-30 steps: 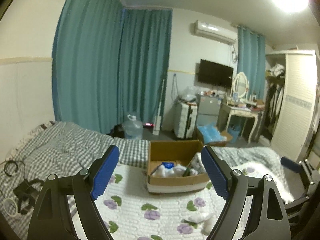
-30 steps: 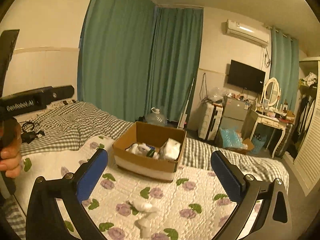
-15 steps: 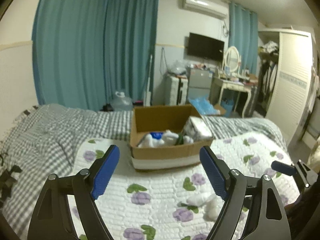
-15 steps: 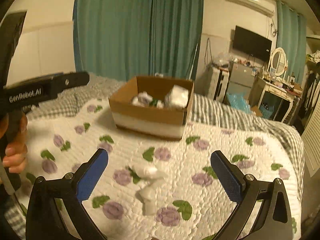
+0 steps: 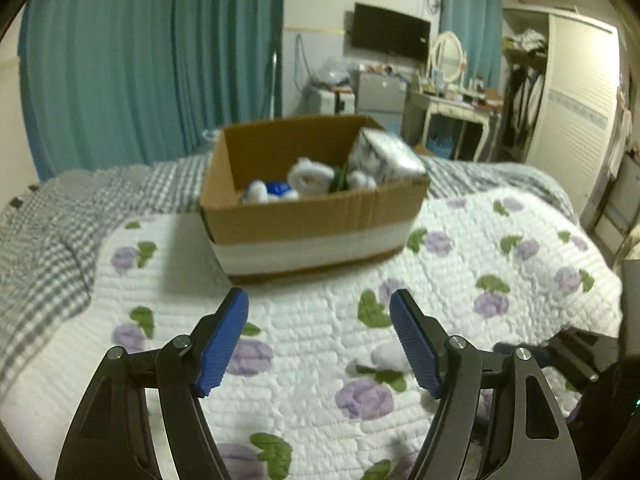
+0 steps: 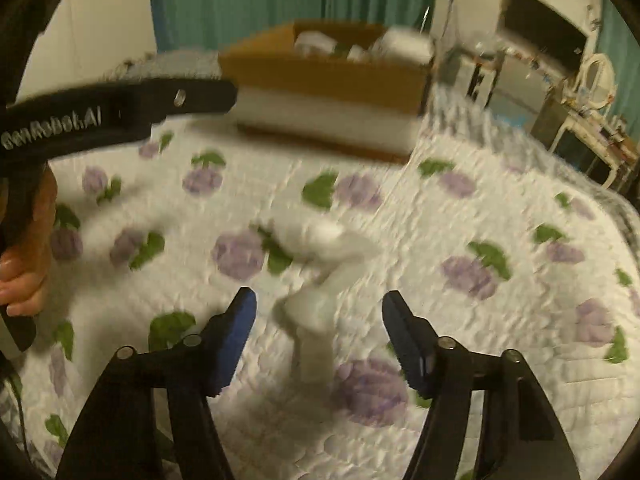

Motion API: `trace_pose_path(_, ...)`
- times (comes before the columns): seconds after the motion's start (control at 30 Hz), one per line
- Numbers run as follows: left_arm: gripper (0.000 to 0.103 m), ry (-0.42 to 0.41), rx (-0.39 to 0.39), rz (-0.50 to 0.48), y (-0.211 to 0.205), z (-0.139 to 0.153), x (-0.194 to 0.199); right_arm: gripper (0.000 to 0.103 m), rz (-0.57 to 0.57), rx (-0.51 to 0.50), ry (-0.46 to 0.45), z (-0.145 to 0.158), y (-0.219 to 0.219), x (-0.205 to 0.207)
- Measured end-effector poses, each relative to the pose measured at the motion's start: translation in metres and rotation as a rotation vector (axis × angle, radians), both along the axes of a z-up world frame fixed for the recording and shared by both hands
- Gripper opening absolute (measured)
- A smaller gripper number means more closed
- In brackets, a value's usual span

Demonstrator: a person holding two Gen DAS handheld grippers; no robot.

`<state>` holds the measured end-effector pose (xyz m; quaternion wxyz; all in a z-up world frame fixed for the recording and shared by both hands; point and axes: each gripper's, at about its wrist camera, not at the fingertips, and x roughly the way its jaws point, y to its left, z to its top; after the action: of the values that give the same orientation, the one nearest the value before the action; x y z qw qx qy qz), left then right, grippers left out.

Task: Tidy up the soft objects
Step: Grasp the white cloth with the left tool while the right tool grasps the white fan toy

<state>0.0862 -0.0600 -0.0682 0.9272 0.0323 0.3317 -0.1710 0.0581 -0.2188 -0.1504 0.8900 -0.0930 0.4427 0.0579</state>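
Note:
A white sock (image 6: pixel 320 240) lies crumpled on the flowered quilt (image 6: pixel 480 208), its lower end (image 6: pixel 314 344) reaching in between my right fingers. My right gripper (image 6: pixel 320 296) hovers just over it, tilted down; its jaws are closing and the blue pads (image 6: pixel 236 332) stand clear of the sock. In the left wrist view the sock (image 5: pixel 390 356) shows partly behind my right finger. My left gripper (image 5: pixel 320 294) is open over bare quilt, with nothing between its fingers. Beyond stands a cardboard box (image 5: pixel 312 216) with white rolled soft things (image 5: pixel 312 178) inside.
The left gripper's body (image 6: pixel 120 108) and the hand holding it (image 6: pixel 24 280) cross the right wrist view's left side. A grey checked blanket (image 5: pixel 52 216) covers the bed's left. A wrapped bundle (image 5: pixel 384 156) leans in the box's right corner. A wardrobe (image 5: pixel 576 120) and dresser stand behind.
Both grippers have sunk toward the quilt and tipped downward. The right jaws have narrowed around the sock's end. The left jaws have narrowed slightly. The box now looks nearer.

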Motion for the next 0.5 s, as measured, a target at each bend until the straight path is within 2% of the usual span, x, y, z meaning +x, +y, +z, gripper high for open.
trace_pose_path(0.07, 0.073, 0.015, 0.007, -0.014, -0.003, -0.006, 0.002, 0.060, -0.006, 0.010, 0.074, -0.015, -0.003, 0.008)
trace_pose_path(0.1, 0.073, 0.019, 0.013, -0.019, -0.004, -0.009, 0.003, 0.048, -0.013, 0.013, 0.091, -0.019, -0.006, 0.010)
trace_pose_path(0.13, 0.073, 0.023, 0.022, -0.024, -0.006, -0.013, 0.003, 0.032, -0.022, 0.020, 0.102, -0.022, -0.009, 0.011)
trace_pose_path(0.17, 0.073, 0.028, 0.025, -0.031, -0.007, -0.017, 0.003, 0.025, -0.021, 0.028, 0.102, -0.022, -0.009, 0.011)
trace_pose_path(0.27, 0.073, 0.056, 0.027, -0.051, -0.012, -0.026, 0.005, 0.023, -0.050, 0.023, 0.071, -0.016, -0.013, 0.006)
trace_pose_path(0.4, 0.073, 0.088, 0.039, -0.085, -0.022, -0.035, 0.006, 0.022, -0.200, 0.083, -0.003, 0.002, -0.046, 0.002)
trace_pose_path(0.5, 0.073, 0.171, 0.018, -0.137, -0.034, -0.048, 0.008, 0.022, -0.266, 0.097, -0.026, 0.007, -0.059, 0.000)
